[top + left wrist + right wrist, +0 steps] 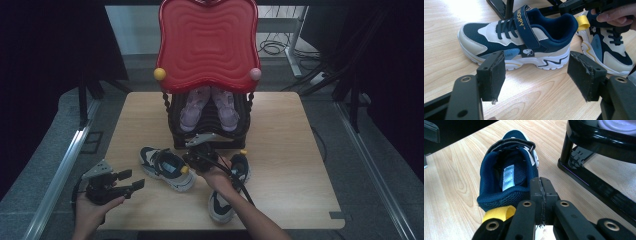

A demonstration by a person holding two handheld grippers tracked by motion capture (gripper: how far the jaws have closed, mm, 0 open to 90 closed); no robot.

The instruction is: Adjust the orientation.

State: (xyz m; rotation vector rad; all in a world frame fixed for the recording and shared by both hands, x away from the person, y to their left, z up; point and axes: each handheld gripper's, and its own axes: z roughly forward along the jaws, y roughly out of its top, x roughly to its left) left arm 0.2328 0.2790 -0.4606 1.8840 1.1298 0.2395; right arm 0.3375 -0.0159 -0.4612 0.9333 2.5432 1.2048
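from above, a wooden table (280,150) holds a black shoe rack (207,120) at its middle back, topped by a red wavy tray (207,40), with a pair of lilac shoes (207,107) on its shelf. two navy and cream sneakers lie in front: the left sneaker (167,167) near the table's middle, the right sneaker (227,190) toward the front edge. bare tabletop spreads wide to the right. the left gripper (132,181) sits at the front left corner, jaws parted and empty. the right gripper (200,157) is just behind the left sneaker's heel.

along the left gripper (536,75), the foam pads (494,72) stand wide apart with nothing between them; the strapped sneaker (519,42) lies on its sole just beyond, open wood between.

along the right gripper (541,195), the jaws are pressed together at the sneaker's (506,175) heel collar, beside its yellow pull loop (499,213); whether fabric is pinched i cannot tell. the rack's base (596,185) runs close on the right.
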